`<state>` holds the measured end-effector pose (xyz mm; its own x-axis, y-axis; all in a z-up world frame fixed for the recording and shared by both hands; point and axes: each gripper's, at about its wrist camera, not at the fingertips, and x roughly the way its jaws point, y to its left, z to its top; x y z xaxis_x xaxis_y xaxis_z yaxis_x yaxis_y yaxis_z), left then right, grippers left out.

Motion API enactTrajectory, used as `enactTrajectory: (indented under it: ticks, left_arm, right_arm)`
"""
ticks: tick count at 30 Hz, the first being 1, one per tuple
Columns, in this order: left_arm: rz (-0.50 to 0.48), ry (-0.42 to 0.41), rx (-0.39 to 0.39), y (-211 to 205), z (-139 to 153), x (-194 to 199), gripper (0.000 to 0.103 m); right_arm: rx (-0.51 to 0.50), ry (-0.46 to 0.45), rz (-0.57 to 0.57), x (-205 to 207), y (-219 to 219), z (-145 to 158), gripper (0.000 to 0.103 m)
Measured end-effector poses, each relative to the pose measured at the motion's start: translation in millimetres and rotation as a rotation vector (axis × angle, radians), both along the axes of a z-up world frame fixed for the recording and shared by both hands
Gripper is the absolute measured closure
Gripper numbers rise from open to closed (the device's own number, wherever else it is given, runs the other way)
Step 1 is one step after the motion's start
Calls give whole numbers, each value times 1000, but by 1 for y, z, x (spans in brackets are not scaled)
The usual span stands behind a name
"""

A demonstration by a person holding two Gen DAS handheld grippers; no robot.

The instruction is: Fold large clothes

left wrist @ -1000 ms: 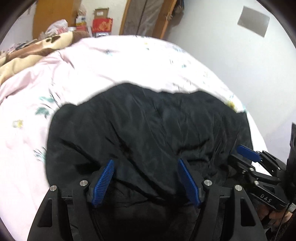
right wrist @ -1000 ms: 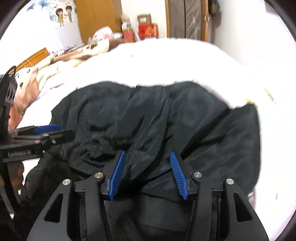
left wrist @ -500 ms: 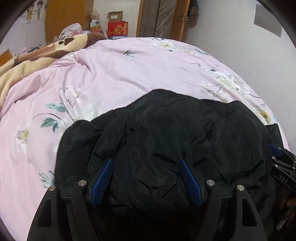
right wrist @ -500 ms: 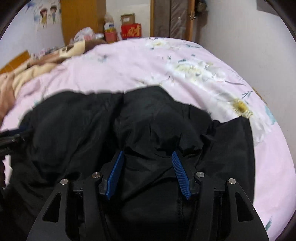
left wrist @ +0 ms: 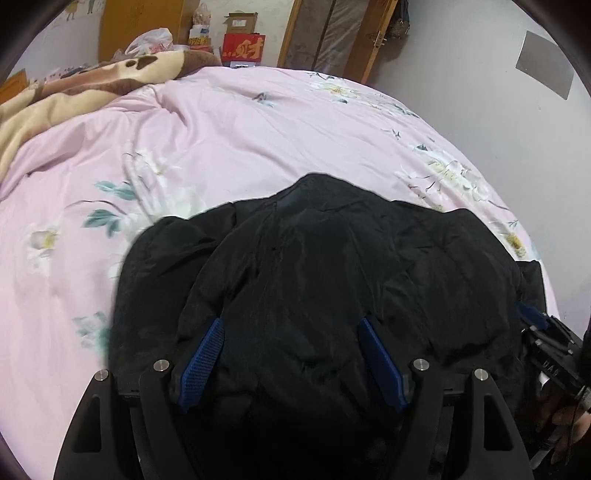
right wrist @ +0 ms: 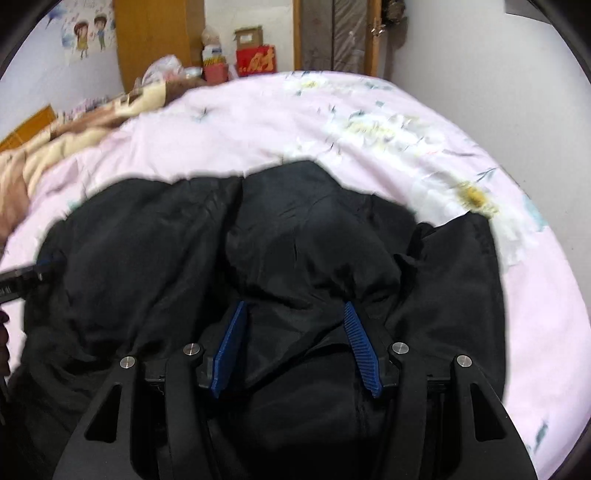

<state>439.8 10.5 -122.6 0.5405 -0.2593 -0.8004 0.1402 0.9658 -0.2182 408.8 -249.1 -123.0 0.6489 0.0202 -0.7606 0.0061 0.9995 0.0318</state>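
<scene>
**Black coat bunched at the near edge of the bed**

On the pink floral bed (left wrist: 229,122), toward six o'clock in both wrist views, lies a large black coat (left wrist: 332,266), puffy and creased, with part of it doubled back over itself.

At ten o'clock in the left wrist view, a brown-and-cream blanket (left wrist: 74,96) is heaped along the far side of the bed. Moving right, at twelve o'clock a red box (left wrist: 243,48) sits past the bed beside a wooden door (left wrist: 332,33).

The left gripper (left wrist: 291,354) stands fairly wide apart, its blue pads either side of a thick mound of the coat; fabric fills the gap between them (whether the pads press on it, I cannot tell). At four o'clock in that same view the right gripper (left wrist: 546,347) shows at the coat's edge, a hand (left wrist: 565,424) below it.

From the right wrist view, the left gripper's tip (right wrist: 22,280) pokes in at nine o'clock. The right gripper (right wrist: 295,343) is moderately open, a fold of the coat bulging between its fingers (right wrist: 358,347); real grip or loose contact cannot be told. At two o'clock a yellow flower print (right wrist: 476,199) lies just beyond the coat's right corner.
</scene>
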Motion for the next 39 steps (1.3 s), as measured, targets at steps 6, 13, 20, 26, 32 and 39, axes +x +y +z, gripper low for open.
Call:
enactTrajectory:
  ticks: [6, 13, 20, 26, 32, 39]
  left_arm:
    - [18, 12, -65, 30, 37, -53, 25]
    - [45, -23, -58, 60, 73, -130, 25]
    - [78, -50, -48, 74, 91, -199, 25]
    - [57, -34, -27, 83, 83, -261, 25]
    - [69, -21, 33, 93, 64, -310, 25]
    - [86, -12, 45, 101, 47, -341, 25]
  right_arm:
    - [105, -85, -29, -59, -10, 57, 44]
    - [88, -155, -46, -136, -6, 100, 44]
    - [47, -164, -70, -199, 2, 115, 44]
    - [42, -157, -91, -255, 1, 115, 44]
    - [27, -139, -120, -301, -2, 100, 43]
    - [-16, -87, -141, -336, -6, 76, 38]
